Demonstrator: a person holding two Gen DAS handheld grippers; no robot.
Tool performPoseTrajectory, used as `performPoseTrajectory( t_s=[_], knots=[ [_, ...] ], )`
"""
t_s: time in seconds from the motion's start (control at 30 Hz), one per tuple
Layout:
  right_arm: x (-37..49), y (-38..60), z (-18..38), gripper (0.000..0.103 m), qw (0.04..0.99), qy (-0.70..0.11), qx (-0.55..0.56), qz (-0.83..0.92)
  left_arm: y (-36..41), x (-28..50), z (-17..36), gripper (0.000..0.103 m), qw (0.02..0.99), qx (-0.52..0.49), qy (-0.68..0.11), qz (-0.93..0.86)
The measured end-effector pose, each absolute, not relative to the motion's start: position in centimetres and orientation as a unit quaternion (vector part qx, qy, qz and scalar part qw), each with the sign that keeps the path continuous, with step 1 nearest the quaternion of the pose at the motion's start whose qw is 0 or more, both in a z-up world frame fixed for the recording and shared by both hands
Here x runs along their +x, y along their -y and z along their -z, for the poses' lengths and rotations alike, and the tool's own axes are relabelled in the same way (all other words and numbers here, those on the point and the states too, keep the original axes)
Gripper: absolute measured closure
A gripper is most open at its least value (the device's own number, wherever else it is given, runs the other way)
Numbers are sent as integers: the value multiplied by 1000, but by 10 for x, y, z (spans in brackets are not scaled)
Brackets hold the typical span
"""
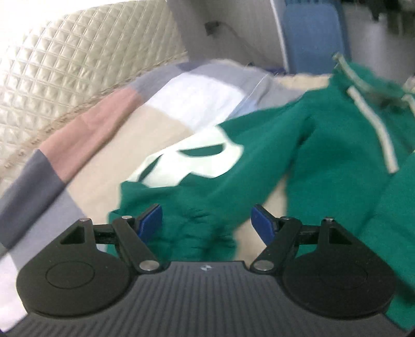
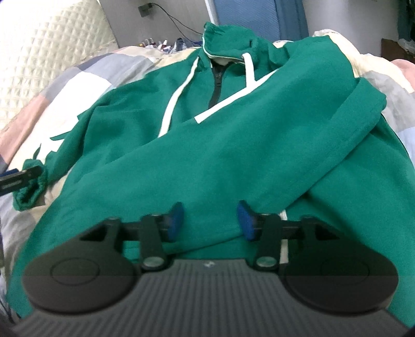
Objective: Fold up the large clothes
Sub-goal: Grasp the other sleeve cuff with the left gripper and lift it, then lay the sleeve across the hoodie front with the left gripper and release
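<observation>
Quilted headboard (image 2: 39, 59): at the far left of both views we see cream padded panels standing behind the bed.
Patchwork bedspread (image 1: 109, 124): we note blocks of pink, grey, white and beige under the garment, showing on both sides of it.
Left gripper (image 1: 206, 224): in its own view we find the blue pads spread wide, with green cloth beyond the gap and nothing pressed between them. In the right wrist view we see only its dark tip at the left edge, just beside the cuff.
Left sleeve cuff (image 2: 28, 191): we see a gathered green cuff lying on the bedspread at the garment's left side, below a white printed patch (image 1: 192, 155).
Green hoodie (image 2: 207, 145): we find it spread front-up across the bed, hood (image 2: 228, 41) at the far end, a dark zipper (image 2: 216, 83) at the neck, and white drawstrings (image 2: 176, 103) trailing over the chest.
Folded sleeve (image 2: 298, 124): we see the right-hand sleeve laid slanting across the chest toward the near hem.
Right gripper (image 2: 210, 223): we find its jaws parted above the sleeve's lower end; the pads flank the cloth and do not pinch it.
Blue panel (image 2: 249, 13): we note it upright against the wall beyond the hood.
</observation>
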State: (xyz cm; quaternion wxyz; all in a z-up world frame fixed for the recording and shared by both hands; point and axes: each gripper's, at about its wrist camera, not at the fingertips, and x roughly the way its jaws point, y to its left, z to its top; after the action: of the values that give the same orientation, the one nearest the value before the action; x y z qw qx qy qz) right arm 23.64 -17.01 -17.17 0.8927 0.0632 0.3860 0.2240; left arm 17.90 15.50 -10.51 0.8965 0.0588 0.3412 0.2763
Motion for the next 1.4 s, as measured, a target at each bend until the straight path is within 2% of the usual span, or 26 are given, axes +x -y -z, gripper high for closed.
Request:
performPoseTrajectory(
  t_s=[0.03, 0.23, 0.3, 0.37, 0.47, 0.7, 0.87, 1.0, 1.17, 1.4],
  knots=[
    [236, 170, 171, 35, 893, -384, 64, -224, -158, 181, 111, 23, 890, 69, -351, -282],
    [237, 167, 167, 34, 894, -387, 54, -219, -161, 185, 134, 24, 875, 123, -376, -279],
    [237, 167, 167, 35, 893, -389, 54, -218, -162, 185, 130, 49, 877, 125, -374, -274],
    [237, 167, 166, 35, 893, -391, 53, -217, -164, 180, 117, 60, 879, 124, -366, -278],
    [236, 171, 163, 35, 892, -394, 58, -215, -174, 170, 87, 65, 884, 111, -349, -289],
    [224, 196, 150, 34, 890, -393, 109, -205, -165, 167, -30, 68, 909, 114, -276, -290],
    [202, 207, 148, 34, 895, -385, 109, -199, -100, 177, -111, 68, 933, 151, -217, -246],
    [193, 216, 136, 34, 903, -366, 100, -203, -21, 187, -152, 69, 947, 191, -185, -178],
    [183, 239, 119, 34, 926, -325, 78, -178, 76, 195, -165, 69, 966, 174, -176, -76],
    [178, 267, 107, 34, 924, -317, 133, -165, 174, 218, -119, 68, 965, 131, -223, 39]
  ],
)
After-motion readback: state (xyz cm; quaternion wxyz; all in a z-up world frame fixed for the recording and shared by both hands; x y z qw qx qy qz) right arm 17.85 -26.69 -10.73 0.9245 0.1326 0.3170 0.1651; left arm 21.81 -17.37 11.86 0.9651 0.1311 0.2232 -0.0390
